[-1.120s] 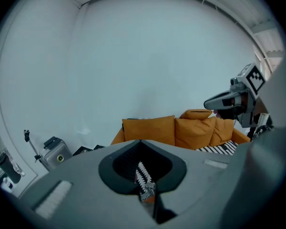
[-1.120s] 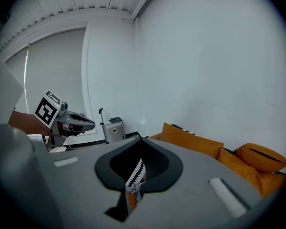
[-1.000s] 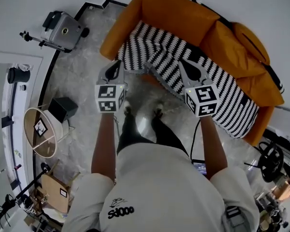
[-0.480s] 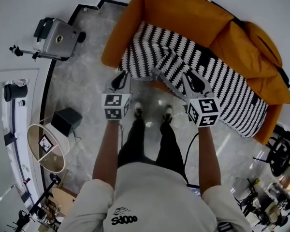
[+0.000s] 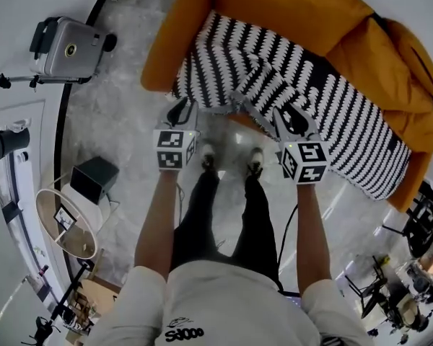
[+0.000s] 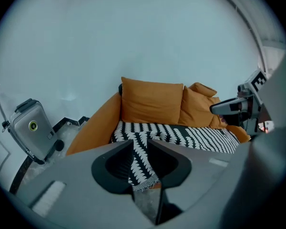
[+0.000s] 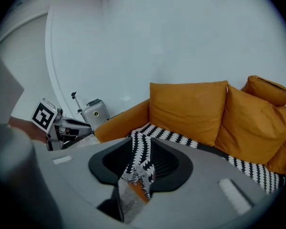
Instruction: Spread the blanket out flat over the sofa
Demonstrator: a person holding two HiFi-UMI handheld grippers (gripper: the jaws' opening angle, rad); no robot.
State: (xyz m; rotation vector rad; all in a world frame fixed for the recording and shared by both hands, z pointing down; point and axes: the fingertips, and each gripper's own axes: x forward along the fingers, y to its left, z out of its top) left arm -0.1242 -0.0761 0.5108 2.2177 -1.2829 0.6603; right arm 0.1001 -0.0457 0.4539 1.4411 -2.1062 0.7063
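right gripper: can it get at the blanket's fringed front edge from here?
Probably yes. The right gripper has its jaws apart, having just been opening, and the fringed edge of the blanket already hangs in the gap between them. Nothing stands in the way.

Blanket: black-and-white knit cloth, matt, fringed edge. Sofa: orange cloth, matt, smooth. Floor: grey marbled stone, polished, glossy. Grey case: smooth hard shell, slight sheen.
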